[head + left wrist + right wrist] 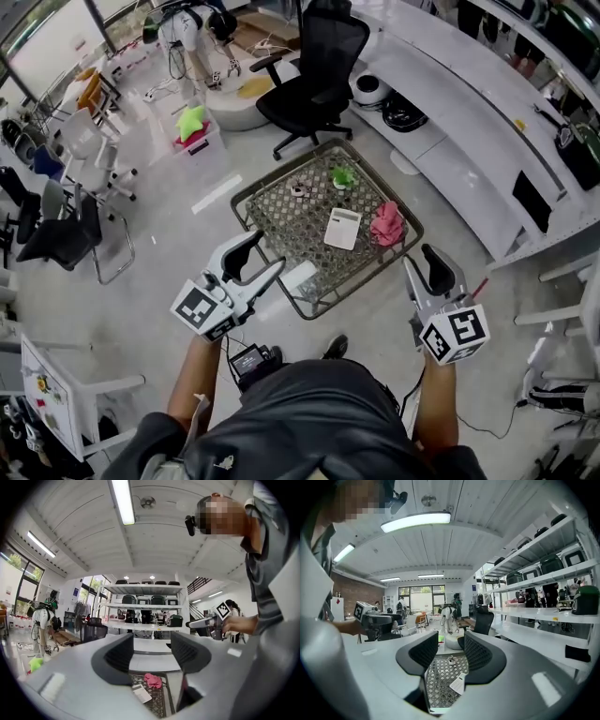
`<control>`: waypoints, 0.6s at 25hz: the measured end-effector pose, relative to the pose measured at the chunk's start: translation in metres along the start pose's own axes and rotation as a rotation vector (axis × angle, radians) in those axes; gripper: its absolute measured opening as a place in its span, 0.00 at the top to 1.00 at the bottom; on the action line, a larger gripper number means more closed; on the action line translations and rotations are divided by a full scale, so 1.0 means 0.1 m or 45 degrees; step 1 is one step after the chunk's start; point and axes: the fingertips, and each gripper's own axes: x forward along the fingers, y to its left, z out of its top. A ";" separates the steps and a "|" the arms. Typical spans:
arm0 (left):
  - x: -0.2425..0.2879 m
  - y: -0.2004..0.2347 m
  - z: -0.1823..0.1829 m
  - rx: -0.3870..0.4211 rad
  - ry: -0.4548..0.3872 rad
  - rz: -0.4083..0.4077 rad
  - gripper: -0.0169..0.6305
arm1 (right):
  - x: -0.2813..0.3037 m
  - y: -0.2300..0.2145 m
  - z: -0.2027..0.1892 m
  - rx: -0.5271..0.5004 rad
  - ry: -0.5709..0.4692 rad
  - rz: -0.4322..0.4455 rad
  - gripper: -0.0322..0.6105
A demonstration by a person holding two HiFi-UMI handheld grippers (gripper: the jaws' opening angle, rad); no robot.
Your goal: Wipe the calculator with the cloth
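A white calculator (343,228) lies on the low mesh-topped table (281,211), with a crumpled pink cloth (386,223) just to its right. Both grippers hover short of the table's near edge, apart from everything on it. My left gripper (265,253) is open and holds nothing. In the left gripper view the cloth (153,680) and calculator (141,693) show below the gap of the left gripper (152,651). My right gripper (433,262) is also open and empty. The calculator (458,684) lies beyond the right gripper (451,654) in its own view.
A small green thing (342,176) and a small dark object (300,188) sit at the table's far side. A black office chair (314,75) stands behind the table, a long white counter (469,122) runs along the right, and grey chairs (66,225) stand at the left.
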 end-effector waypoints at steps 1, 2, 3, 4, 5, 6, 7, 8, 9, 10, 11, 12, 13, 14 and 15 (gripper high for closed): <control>0.01 0.00 0.01 0.001 0.006 0.022 0.53 | 0.04 -0.03 0.01 0.002 0.001 0.022 0.71; 0.03 0.00 0.01 0.002 0.011 0.044 0.53 | 0.09 -0.07 0.02 0.003 0.003 0.044 0.71; 0.05 0.01 0.02 0.001 0.014 0.063 0.53 | 0.13 -0.10 0.04 0.002 0.006 0.062 0.71; 0.08 0.01 0.03 0.000 0.014 0.079 0.53 | 0.16 -0.15 0.05 0.001 0.008 0.076 0.71; 0.12 0.01 0.03 -0.001 0.013 0.093 0.53 | 0.18 -0.20 0.06 0.001 0.008 0.086 0.71; 0.15 0.00 0.03 -0.001 0.012 0.105 0.53 | 0.21 -0.25 0.05 0.003 0.008 0.096 0.71; 0.18 -0.02 0.03 0.000 0.015 0.113 0.53 | 0.23 -0.29 0.04 0.006 0.006 0.109 0.71; 0.19 -0.04 0.03 0.000 0.019 0.120 0.53 | 0.25 -0.32 0.03 0.008 0.006 0.122 0.71; 0.21 -0.05 0.02 -0.002 0.023 0.129 0.53 | 0.27 -0.34 0.03 0.009 0.008 0.133 0.71; 0.22 -0.05 0.02 -0.005 0.026 0.136 0.53 | 0.30 -0.36 0.03 0.011 0.011 0.140 0.71; 0.23 -0.04 0.01 -0.008 0.029 0.139 0.53 | 0.32 -0.38 0.02 0.013 0.014 0.143 0.71; 0.25 -0.03 0.00 -0.010 0.033 0.139 0.53 | 0.34 -0.39 0.00 0.018 0.017 0.142 0.71; 0.26 -0.01 -0.01 -0.011 0.037 0.135 0.53 | 0.36 -0.40 -0.02 0.024 0.018 0.141 0.71; 0.27 0.01 -0.01 -0.010 0.041 0.131 0.53 | 0.39 -0.40 -0.04 0.028 0.019 0.139 0.71; 0.29 0.04 -0.01 -0.009 0.039 0.126 0.53 | 0.41 -0.40 -0.04 0.030 0.021 0.136 0.71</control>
